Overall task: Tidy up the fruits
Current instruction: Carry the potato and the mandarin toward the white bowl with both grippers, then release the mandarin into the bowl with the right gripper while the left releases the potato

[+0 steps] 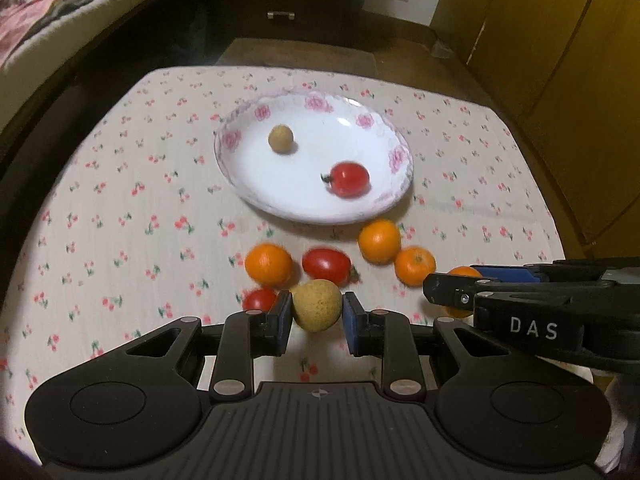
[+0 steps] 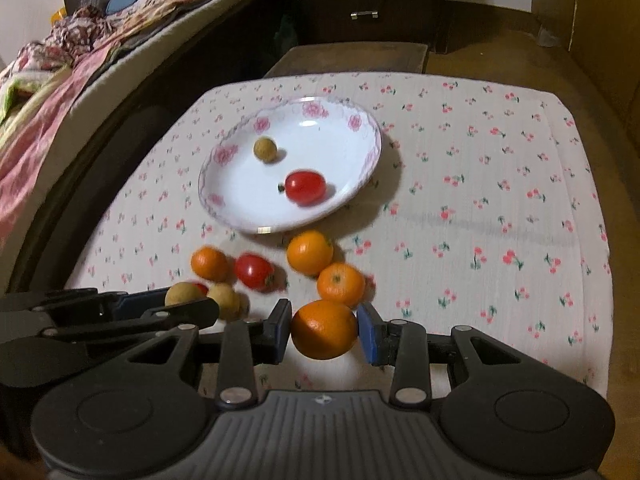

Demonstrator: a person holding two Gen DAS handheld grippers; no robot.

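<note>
Above the cherry-print cloth [image 1: 120, 208], left gripper [image 1: 316, 312] jaws clamp a rough tan fruit [image 1: 317, 305], right gripper [image 2: 325, 330] jaws a glossy orange [image 2: 324, 330].

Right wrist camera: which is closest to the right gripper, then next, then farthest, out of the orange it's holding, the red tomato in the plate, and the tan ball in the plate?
From the right gripper:
1. Held orange, between its fingers.
2. Red tomato, near side of the plate.
3. Tan ball, farther back, left.

Left gripper [image 1: 316, 316] and right gripper [image 2: 325, 330] side by side, jaws seemingly clamped (each loaded), tilted downward.
</note>
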